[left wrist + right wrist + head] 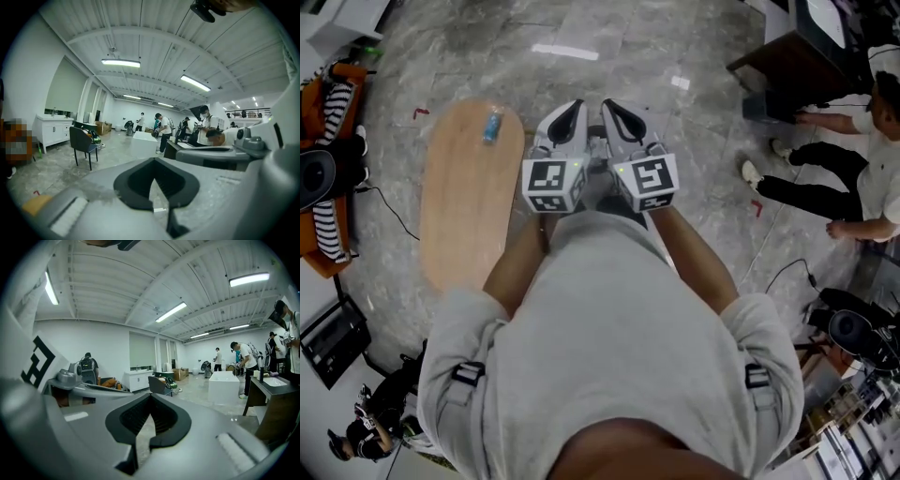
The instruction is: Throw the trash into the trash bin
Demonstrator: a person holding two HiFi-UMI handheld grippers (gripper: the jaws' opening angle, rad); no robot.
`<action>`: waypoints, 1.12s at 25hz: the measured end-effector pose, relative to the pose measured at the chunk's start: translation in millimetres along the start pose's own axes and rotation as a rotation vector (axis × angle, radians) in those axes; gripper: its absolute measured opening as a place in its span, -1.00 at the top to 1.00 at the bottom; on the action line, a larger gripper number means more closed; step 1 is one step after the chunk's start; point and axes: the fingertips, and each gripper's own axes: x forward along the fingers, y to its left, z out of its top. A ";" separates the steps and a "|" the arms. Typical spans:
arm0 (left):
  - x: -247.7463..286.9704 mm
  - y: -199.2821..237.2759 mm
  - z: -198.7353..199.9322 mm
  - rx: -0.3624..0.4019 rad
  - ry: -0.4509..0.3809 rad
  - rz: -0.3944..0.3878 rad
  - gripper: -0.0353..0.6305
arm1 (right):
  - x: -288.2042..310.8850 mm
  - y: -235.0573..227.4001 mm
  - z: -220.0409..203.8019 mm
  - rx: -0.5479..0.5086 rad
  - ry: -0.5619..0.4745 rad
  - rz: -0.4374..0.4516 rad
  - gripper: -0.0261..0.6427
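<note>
Jaws on my left gripper (570, 112) and right gripper (617, 111) are closed, empty; the blue trash (492, 125) lies on the wooden table (464, 225), left, ungrasped: I judge pickup pending, needing opened jaws.

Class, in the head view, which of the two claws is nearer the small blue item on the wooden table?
The left claw: it lies toward the wooden table, closer to the blue item than the right claw.

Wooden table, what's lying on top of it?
One small blue piece of trash near the far end of the table; the near end is covered by the person's sleeve.
</note>
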 end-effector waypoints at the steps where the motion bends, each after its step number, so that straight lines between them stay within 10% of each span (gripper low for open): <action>1: -1.8 0.9 -2.3 -0.001 0.005 0.015 0.84 | 0.2 0.3 -1.2 0.003 -0.001 0.012 0.90; 8: -11.7 -1.7 -18.8 -0.022 0.028 0.176 0.84 | 4.8 7.6 -13.0 -0.072 -0.002 0.180 0.90; 17: -104.6 66.6 -49.0 -0.110 0.028 0.430 0.84 | 33.5 101.9 -26.9 -0.094 0.025 0.406 0.90; 28: -226.2 162.7 -55.5 -0.191 -0.077 0.566 0.84 | 64.4 248.2 -34.1 -0.163 0.070 0.546 0.90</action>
